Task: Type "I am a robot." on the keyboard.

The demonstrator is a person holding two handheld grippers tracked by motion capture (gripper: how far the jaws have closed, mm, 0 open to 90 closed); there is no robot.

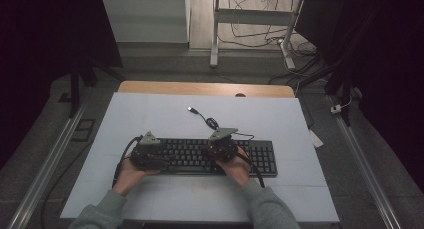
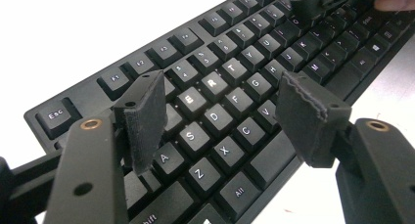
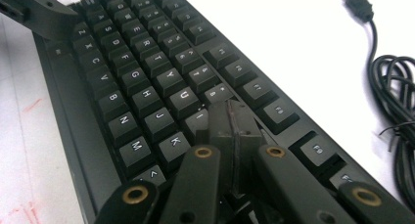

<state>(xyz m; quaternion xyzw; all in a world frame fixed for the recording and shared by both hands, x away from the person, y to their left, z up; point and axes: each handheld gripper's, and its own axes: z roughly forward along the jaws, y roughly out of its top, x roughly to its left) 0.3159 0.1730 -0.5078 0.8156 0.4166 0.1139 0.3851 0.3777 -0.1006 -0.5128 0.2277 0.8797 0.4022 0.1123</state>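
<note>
Keyboard (image 1: 200, 156) lies under left gripper (image 2: 230, 111), jaws wide; right gripper (image 3: 234, 123) closed, empty.

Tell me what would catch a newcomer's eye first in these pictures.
A black keyboard lies mid-table on the white mat, with both hands over it. The left hand-held gripper hovers open above the letter keys, while the right hand-held gripper is shut, its tip down among the keys. The keyboard's unplugged USB cable trails behind.
</note>
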